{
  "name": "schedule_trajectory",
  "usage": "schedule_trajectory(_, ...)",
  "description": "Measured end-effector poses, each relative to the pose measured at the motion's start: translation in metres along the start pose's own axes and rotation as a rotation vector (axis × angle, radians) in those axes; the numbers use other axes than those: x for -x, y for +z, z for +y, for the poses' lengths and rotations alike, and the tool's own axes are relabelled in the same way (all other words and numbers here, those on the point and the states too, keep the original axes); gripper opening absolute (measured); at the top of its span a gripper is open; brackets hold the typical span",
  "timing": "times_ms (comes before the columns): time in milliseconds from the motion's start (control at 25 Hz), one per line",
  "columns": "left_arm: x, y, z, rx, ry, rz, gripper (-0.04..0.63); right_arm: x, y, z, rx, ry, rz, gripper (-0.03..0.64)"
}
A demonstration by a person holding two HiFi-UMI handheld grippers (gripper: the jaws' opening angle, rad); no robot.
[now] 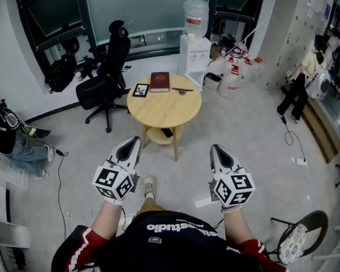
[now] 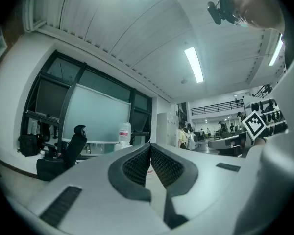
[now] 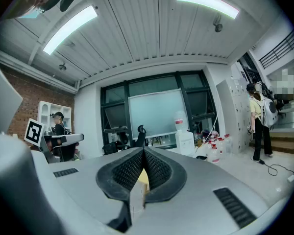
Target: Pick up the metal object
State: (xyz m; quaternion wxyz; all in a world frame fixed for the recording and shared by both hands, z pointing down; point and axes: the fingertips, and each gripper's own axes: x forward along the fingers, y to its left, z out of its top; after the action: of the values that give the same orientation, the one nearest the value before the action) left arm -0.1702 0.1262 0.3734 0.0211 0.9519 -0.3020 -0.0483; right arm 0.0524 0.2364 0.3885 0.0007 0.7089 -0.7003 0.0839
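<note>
Mid-frame, on a pale floor (image 1: pixel 243 129), a round wooden tabletop (image 1: pixel 164 109) holds the metal object (image 1: pixel 182 90) near its upper right edge beside a red book (image 1: pixel 160 81), an office chair (image 1: pixel 105 78) at its left, while the left gripper (image 1: pixel 137 139) and right gripper (image 1: pixel 213 148) below have jaws pressed together, empty.

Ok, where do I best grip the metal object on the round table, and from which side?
Probably across the middle of the metal object, coming from above: it lies flat, long and thin, on the table right of the red book. Its finer shape doesn't show.
</note>
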Motion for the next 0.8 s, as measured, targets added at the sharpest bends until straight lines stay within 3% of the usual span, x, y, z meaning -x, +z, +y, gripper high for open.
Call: schedule_trajectory(800, 0.010, -0.006, 0.015, 0.065, 0.031, -0.009, 0.018, -0.002, 0.002, 0.007, -0.008, 0.019, -0.002, 0.028)
